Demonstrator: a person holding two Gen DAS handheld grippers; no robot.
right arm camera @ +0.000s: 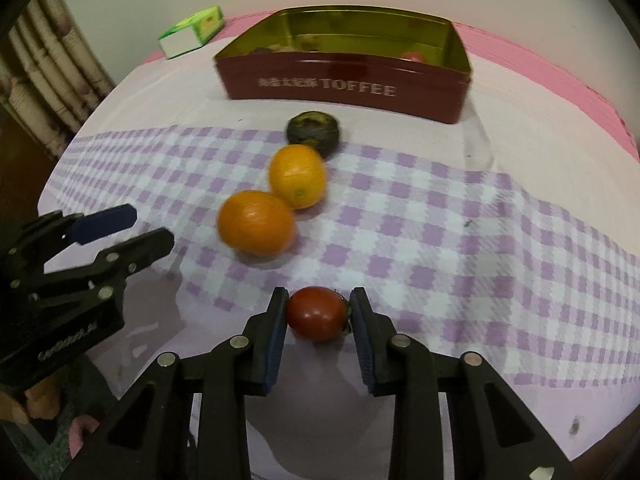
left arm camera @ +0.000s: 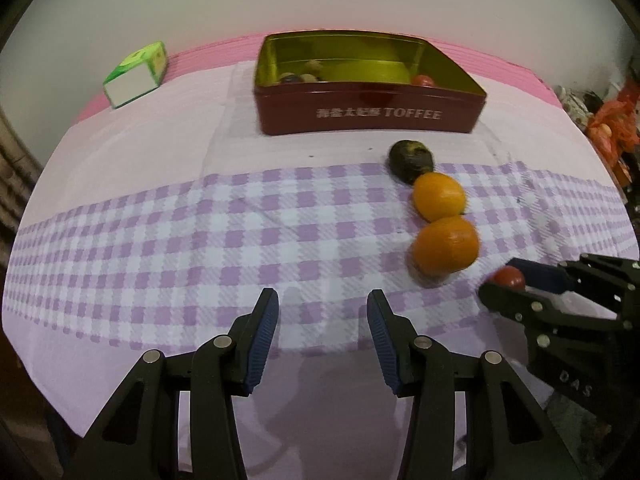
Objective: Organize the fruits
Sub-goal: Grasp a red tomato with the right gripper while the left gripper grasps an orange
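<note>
The small red tomato point(right arm camera: 317, 313) sits between the jaws of the right gripper point(right arm camera: 318, 316), which are clenched on its sides just above the checked cloth point(right arm camera: 440, 240) on the surface. It looks light, smooth and easily bruised, so a soft grip across its widest part suits it. Two oranges point(right arm camera: 256, 222) and a dark fruit point(right arm camera: 313, 132) lie ahead, before the red tin point(right arm camera: 344, 88). The left gripper point(left arm camera: 323, 312) hangs released and empty. The tin's contents are mostly hidden.
</note>
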